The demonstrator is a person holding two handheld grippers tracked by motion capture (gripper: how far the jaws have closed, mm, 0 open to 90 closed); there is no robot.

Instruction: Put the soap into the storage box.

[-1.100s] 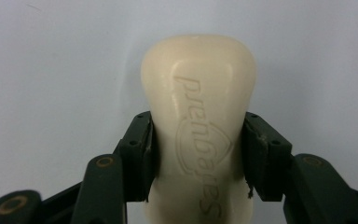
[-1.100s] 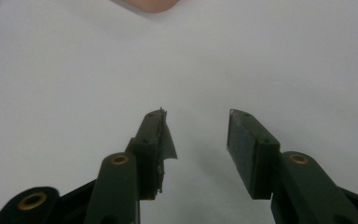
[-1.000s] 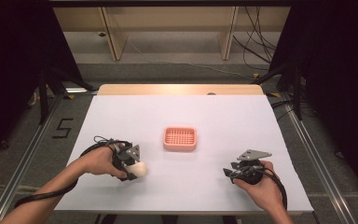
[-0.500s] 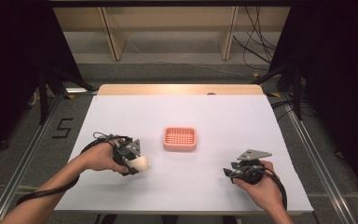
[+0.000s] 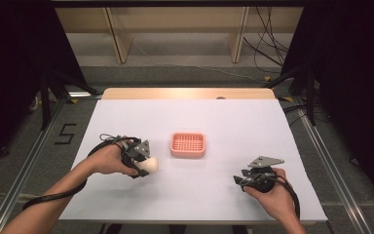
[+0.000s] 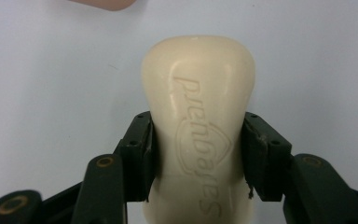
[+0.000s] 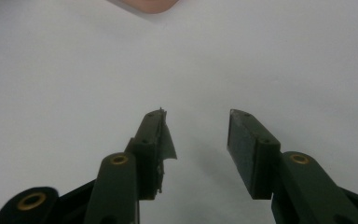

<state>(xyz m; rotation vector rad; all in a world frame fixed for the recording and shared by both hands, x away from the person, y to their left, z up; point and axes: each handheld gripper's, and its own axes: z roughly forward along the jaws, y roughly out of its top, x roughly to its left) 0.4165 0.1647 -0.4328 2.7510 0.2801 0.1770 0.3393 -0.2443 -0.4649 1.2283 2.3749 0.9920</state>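
Note:
A cream bar of soap [image 5: 151, 165] with an embossed brand name sits between the jaws of my left gripper [image 5: 145, 165], which is shut on it at the table's left. In the left gripper view both pads press the soap [image 6: 198, 70] at its waist, and my left gripper [image 6: 198, 128] holds it just over the white surface. A pink slotted soap dish [image 5: 188, 145] lies at the middle of the table, to the right of the soap and a little farther off. My right gripper [image 5: 239, 179] rests at the right front, open, with nothing between its jaws [image 7: 196, 122].
The white table top [image 5: 253, 126] ends in a wooden strip [image 5: 190, 93] at the far edge. Cables trail from both grippers toward the person. A corner of the pink dish [image 7: 149, 3] lies ahead of the right gripper. Dark curtains stand at both sides.
My left gripper has carried the soap a little away from the person, toward the pink dish. The right gripper has stayed where it was.

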